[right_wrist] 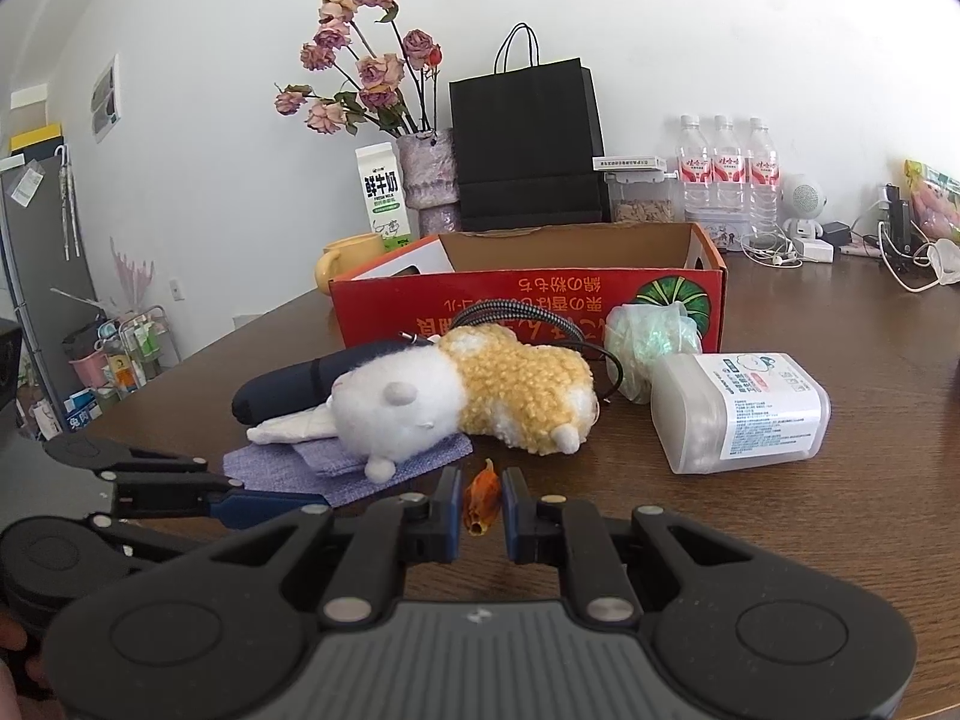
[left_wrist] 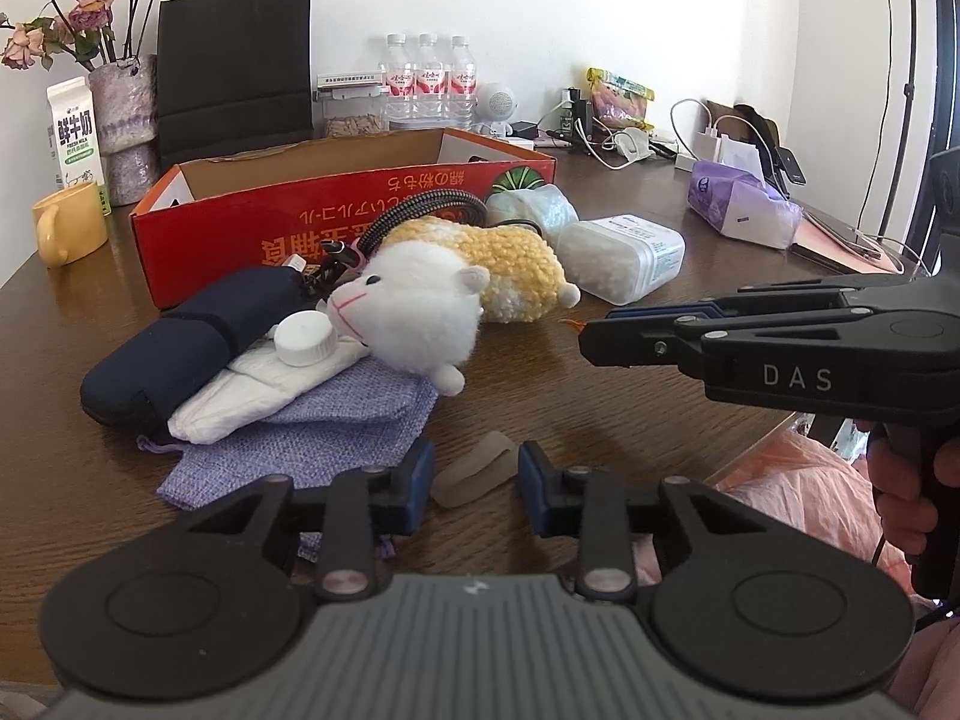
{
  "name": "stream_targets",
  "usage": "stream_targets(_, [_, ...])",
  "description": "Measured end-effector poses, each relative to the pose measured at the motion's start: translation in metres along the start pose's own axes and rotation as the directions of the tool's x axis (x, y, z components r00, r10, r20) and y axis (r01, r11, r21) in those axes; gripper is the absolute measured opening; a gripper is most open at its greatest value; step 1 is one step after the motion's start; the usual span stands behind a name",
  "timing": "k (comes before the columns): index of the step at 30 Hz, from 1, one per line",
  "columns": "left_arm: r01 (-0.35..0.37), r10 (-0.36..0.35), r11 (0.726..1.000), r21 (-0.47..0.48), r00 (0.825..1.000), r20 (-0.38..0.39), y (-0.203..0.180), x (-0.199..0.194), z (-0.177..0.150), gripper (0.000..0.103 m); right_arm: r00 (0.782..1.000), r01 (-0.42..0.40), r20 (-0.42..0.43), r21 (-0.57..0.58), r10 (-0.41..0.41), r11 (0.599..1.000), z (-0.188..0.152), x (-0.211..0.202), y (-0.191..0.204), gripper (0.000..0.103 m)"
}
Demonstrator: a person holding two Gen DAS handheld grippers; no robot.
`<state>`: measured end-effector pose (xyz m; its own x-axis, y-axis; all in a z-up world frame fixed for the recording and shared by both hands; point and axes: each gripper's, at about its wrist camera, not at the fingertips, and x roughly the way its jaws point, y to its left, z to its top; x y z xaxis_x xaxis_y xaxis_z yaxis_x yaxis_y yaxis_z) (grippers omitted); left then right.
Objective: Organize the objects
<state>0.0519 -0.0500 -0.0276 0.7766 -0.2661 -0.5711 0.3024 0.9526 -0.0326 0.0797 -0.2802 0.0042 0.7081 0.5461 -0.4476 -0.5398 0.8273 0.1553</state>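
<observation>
The right claw [right_wrist: 482,510] pinches a small orange dried scrap [right_wrist: 481,498] between its blue pads, low over the brown worktop [right_wrist: 780,528]. The left claw [left_wrist: 474,480] stands partly spread around a pale translucent strip [left_wrist: 474,471] that lies flat on the worktop; its pads flank the strip without clearly pressing on it.

Just beyond both claws lies a heap of things. A white and yellow knitted plush animal [right_wrist: 468,396] sprawls on a lavender cloth pouch [left_wrist: 312,438], its white head toward the left claw. Beside it lie a folded white pad [left_wrist: 252,384], a white bottle cap [left_wrist: 305,339] and a dark blue case [left_wrist: 180,348]. A braided cable [left_wrist: 414,207] loops behind the plush toy, near a crumpled clear bag [right_wrist: 651,339]. A clear plastic tub with a label [right_wrist: 738,411] rests on its side to the right of the toy.

Behind the heap stands an open red cardboard box [right_wrist: 528,300], so the plush toy and the tub lie between the claws and the box. Farther back are a yellow mug [left_wrist: 66,228], a milk carton [right_wrist: 384,198], a vase of dried roses [right_wrist: 426,174], a black paper bag [right_wrist: 528,144] and three water bottles [right_wrist: 726,168]. A purple tissue pack [left_wrist: 738,207] sits at the right edge.
</observation>
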Motion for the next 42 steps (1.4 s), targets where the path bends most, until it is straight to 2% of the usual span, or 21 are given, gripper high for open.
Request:
stream_targets(6, [-0.01,0.01,1.0,-0.01,1.0,0.006,0.003,-0.004,-0.002,0.029,1.0,-0.001,-0.001,0.0,0.001,1.0,0.0,0.0,0.0,0.013])
stream_targets(8, [-0.006,0.006,1.0,-0.016,1.0,0.009,0.004,-0.005,-0.003,0.02,1.0,-0.001,-0.002,-0.001,0.001,1.0,0.0,0.0,0.0,0.013])
stream_targets(12, [0.008,-0.008,1.0,-0.028,1.0,0.014,0.005,-0.006,-0.004,0.013,1.0,0.0,-0.002,-0.001,0.0,1.0,0.0,0.001,0.001,0.013])
stream_targets(14, [0.006,-0.005,0.999,-0.04,1.0,0.022,0.006,-0.007,-0.004,0.005,1.0,-0.001,-0.001,-0.002,0.001,1.0,0.0,0.0,0.001,0.013])
stream_targets(23, [0.012,-0.009,0.999,-0.04,0.998,0.07,0.008,-0.017,0.0,0.005,1.0,0.004,0.014,-0.004,-0.004,1.0,0.004,-0.002,0.001,0.013])
stream_targets(27, [0.003,0.002,0.999,-0.043,0.993,0.116,0.012,-0.027,0.008,0.005,1.0,0.005,0.025,-0.012,-0.005,1.0,0.008,-0.004,0.001,0.013])
stream_targets(35, [-0.016,0.021,1.0,-0.021,0.973,0.228,0.017,-0.041,0.039,0.005,0.998,0.006,0.065,-0.047,-0.003,0.999,0.022,0.0,0.005,0.013])
stream_targets(42, [-0.04,0.048,0.999,-0.033,0.956,0.289,0.024,-0.032,0.069,0.005,0.993,0.007,0.119,-0.094,0.004,0.996,0.046,0.011,0.009,0.013])
